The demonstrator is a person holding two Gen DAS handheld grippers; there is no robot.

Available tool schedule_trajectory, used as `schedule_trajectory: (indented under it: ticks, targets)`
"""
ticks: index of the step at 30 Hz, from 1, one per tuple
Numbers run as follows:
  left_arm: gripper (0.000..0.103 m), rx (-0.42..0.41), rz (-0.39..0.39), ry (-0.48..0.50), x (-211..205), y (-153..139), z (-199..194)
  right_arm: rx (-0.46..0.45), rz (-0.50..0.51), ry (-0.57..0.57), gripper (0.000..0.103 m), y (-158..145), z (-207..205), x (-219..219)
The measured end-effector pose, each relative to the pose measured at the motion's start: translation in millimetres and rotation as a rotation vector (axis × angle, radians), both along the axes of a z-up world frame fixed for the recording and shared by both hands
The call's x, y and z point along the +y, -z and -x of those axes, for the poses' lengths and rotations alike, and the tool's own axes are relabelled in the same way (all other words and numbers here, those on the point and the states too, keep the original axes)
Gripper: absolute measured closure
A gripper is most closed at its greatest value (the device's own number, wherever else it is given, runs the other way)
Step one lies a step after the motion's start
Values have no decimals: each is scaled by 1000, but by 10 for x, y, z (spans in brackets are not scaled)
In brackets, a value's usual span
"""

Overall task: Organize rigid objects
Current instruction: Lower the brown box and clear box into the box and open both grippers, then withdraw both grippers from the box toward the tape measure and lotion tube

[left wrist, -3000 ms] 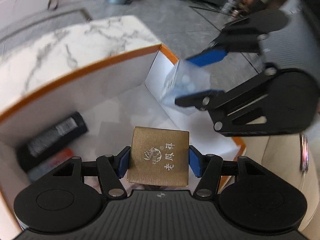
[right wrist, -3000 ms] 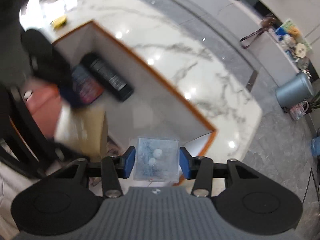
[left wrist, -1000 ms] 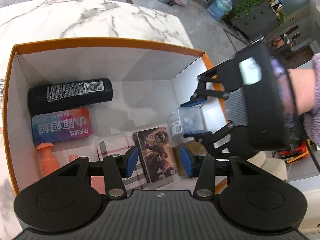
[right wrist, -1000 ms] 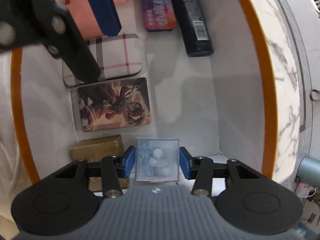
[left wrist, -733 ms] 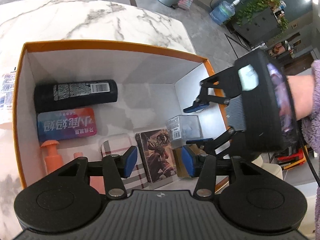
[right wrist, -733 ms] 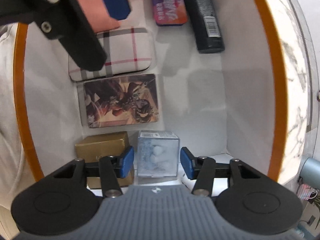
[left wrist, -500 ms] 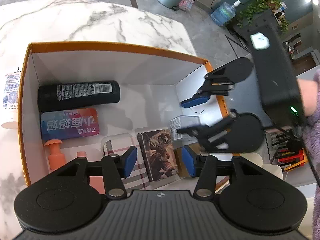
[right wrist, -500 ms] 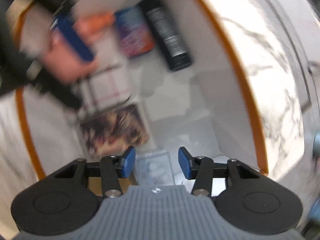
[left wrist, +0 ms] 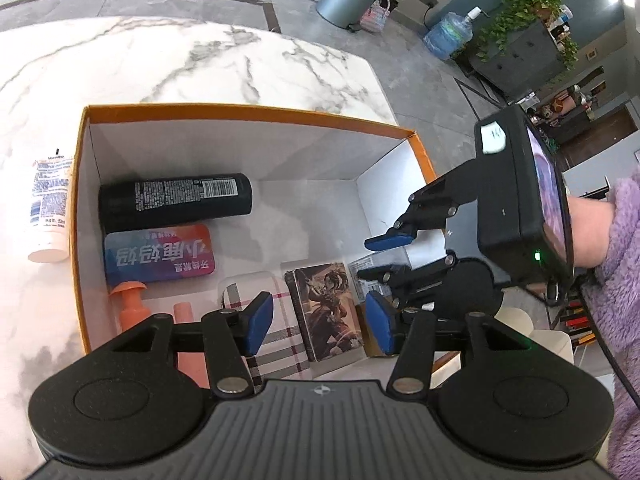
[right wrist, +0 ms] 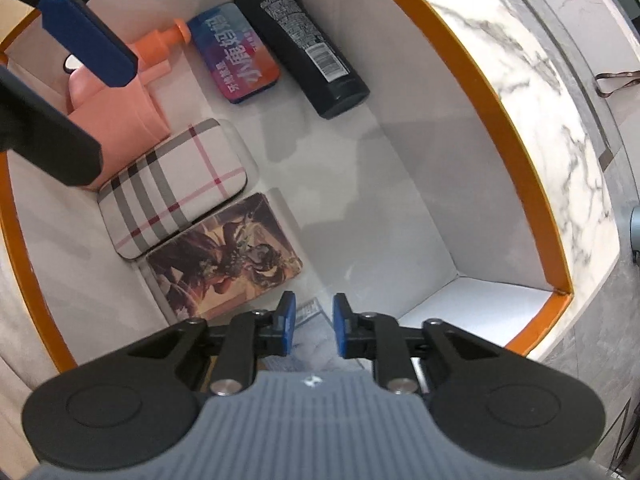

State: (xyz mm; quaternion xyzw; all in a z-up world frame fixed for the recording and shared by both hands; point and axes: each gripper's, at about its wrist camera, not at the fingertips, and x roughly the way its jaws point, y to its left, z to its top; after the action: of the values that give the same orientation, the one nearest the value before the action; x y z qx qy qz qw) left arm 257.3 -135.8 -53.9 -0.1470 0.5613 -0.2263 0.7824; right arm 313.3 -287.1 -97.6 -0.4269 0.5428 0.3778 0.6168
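left wrist view: the left gripper (left wrist: 318, 322) hangs half open and empty over the box (left wrist: 248, 111); the clear case (left wrist: 366, 270) sits at 3 o'clock, under the right gripper (left wrist: 378, 256). right wrist view: the right gripper's (right wrist: 314, 326) jaws are closing on nothing, the case (right wrist: 310, 308) below them at 6 o'clock. it looks light, stiff and slick, probably brittle; best pinched across flat sides.
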Motion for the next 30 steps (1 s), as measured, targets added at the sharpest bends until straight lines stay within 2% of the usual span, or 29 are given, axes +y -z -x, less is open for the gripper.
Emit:
schedule_trajectory:
  ticks: [3, 8, 13, 17, 20, 22, 26, 30]
  targets:
    - [43, -46, -16, 27, -7, -65, 70, -82, -72, 24, 77, -117, 127, -29]
    - [43, -147, -59, 69, 13, -151, 231, -245, -270, 293, 77, -315, 417, -157]
    - [46, -177, -111, 46, 91, -198, 378, -341, -414, 496, 76, -354, 908, -179]
    - [48, -230, -171, 40, 147, -275, 519, -379, -516, 680, 75, -367, 1161, -186]
    - [51, -273, -216, 26, 234, -338, 591, -416, -577, 788, 65, -367, 1312, -151]
    - [51, -289, -212, 11, 331, -381, 628, -419, -623, 848, 65, -393, 1378, -111]
    - [51, -301, -189, -23, 611, -434, 667, -387, -703, 906, 65, -395, 1403, 36]
    - [49, -311, -211, -63, 969, -442, 690, -357, -749, 899, 65, -424, 1399, 286]
